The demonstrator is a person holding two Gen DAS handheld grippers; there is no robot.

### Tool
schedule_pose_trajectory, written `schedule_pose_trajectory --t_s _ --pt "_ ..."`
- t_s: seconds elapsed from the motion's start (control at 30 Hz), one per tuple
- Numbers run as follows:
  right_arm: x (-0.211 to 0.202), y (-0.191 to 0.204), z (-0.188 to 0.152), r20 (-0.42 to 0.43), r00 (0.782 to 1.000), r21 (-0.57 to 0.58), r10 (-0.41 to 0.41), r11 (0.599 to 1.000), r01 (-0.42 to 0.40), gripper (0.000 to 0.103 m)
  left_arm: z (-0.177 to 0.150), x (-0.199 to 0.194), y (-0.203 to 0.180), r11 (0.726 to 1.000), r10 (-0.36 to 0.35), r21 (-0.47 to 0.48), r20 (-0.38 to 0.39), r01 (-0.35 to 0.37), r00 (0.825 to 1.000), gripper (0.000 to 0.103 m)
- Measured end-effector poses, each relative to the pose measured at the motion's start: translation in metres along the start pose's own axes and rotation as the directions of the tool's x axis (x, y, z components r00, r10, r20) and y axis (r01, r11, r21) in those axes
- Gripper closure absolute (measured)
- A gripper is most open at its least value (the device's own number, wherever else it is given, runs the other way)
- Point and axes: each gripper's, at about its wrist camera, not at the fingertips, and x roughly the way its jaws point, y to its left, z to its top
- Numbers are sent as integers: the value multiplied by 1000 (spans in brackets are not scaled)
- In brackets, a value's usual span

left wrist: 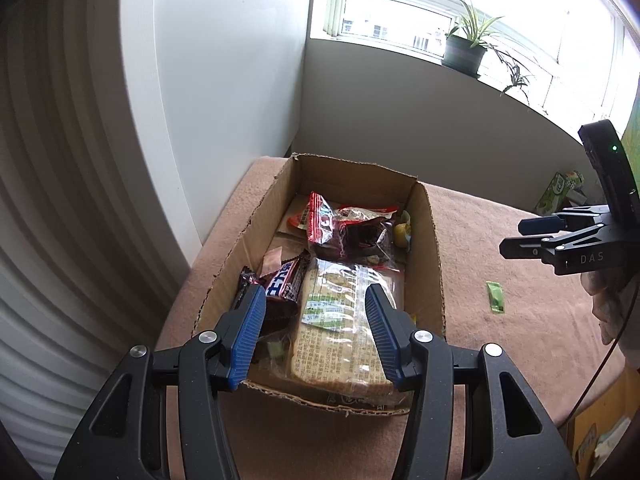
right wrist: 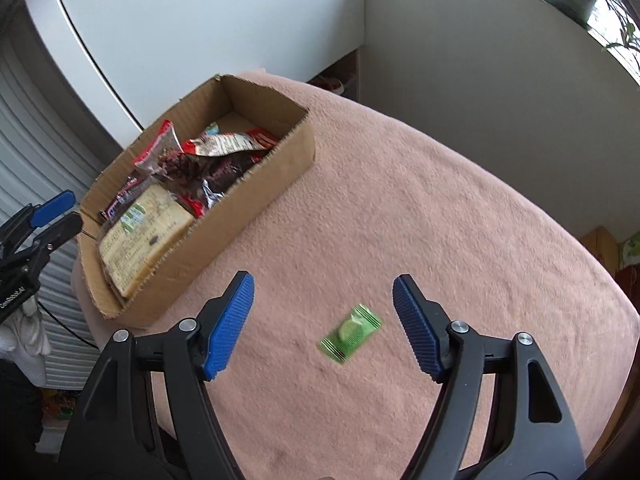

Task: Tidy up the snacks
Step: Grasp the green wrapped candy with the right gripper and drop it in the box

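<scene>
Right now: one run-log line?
left tongs: open over cardboard box | right tongs: open above green packet | packet: on pink cloth

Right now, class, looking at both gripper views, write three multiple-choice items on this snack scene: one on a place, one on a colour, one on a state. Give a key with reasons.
1. Where does the small loose packet lie?
A. inside the cardboard box
B. on the pink cloth, outside the box
C. on the windowsill

2. What colour is that packet?
A. green
B. red
C. yellow

3. How does the right gripper stand?
A. shut on the packet
B. shut on nothing
C. open, with the packet below the gap

Key: 1 B, it rests on the pink cloth, apart from the cardboard box. 2 A, its wrapper is bright green. 3 C, the blue pads stand wide apart, touching nothing.
</scene>
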Motion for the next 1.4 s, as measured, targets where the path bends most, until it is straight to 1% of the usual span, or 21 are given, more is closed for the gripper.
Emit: schedule_pose_trajectory --t_s 0.07,0.17,0.23,0.3,0.37,0.53,0.57,0.6,0.67,0.77,0.8,0.83,0.97,1.1,1.2,1.3,1.4 --pt "9 -10 -9 -30 1000 58 -7 998 9 28 -6 -4 0 1000 -3 3 6 3 1000 52" --pt "25 -26 -19 -83 996 168 35 986 -21 29 -16 -11 1 1000 -12 -2 10 12 1000 52" --pt "33 -32 -25 -105 993 207 50 978 -27 33 -22 -17 2 1000 -9 -3 17 9 1000 52" --pt "41 -32 -28 -130 990 222 59 975 -29 49 -28 -23 5 1000 -13 -11 24 13 1000 52" --pt "47 -32 -30 -147 987 235 67 971 -31 55 -36 -28 9 1000 -12 -21 27 12 1000 52" --pt "54 -29 -26 -151 987 256 63 967 -22 55 -57 -31 19 999 -5 -47 3 5 1000 52" --pt "55 -28 -25 -152 987 256 59 967 -19 57 -62 -31 21 998 -5 -56 -4 5 1000 52" --pt "56 -26 -23 -155 986 251 54 968 -13 63 -66 -32 24 998 -8 -68 -10 8 1000 52" --pt "59 -21 -20 -165 986 235 40 972 0 69 -73 -33 28 996 -13 -88 -17 11 1000 52" --pt "60 -13 -16 -175 985 191 4 981 30 74 -80 -35 33 994 -16 -109 -20 13 1000 52" --pt "62 -7 -15 -177 984 175 -9 984 41 78 -81 -36 35 994 -14 -112 -19 12 1000 52" --pt "63 -4 -15 -178 984 160 -21 986 49 78 -82 -37 36 993 -13 -116 -17 11 1000 52" --pt "62 7 -16 -173 984 126 -43 990 65 79 -85 -41 41 991 -11 -133 -7 10 1000 52" --pt "51 14 -18 -141 990 130 -27 990 46 79 -86 -43 44 990 -12 -142 -4 11 1000 52" --pt "35 25 -14 -98 995 111 -23 993 34 79 -87 -43 45 990 -10 -141 -3 9 1000 52" --pt "16 43 -5 -43 999 66 -21 998 24 79 -86 -41 46 990 -6 -139 -3 6 1000 52" --pt "-2 59 8 10 1000 25 -1 1000 1 79 -85 -41 45 991 -6 -135 -4 5 1000 52"
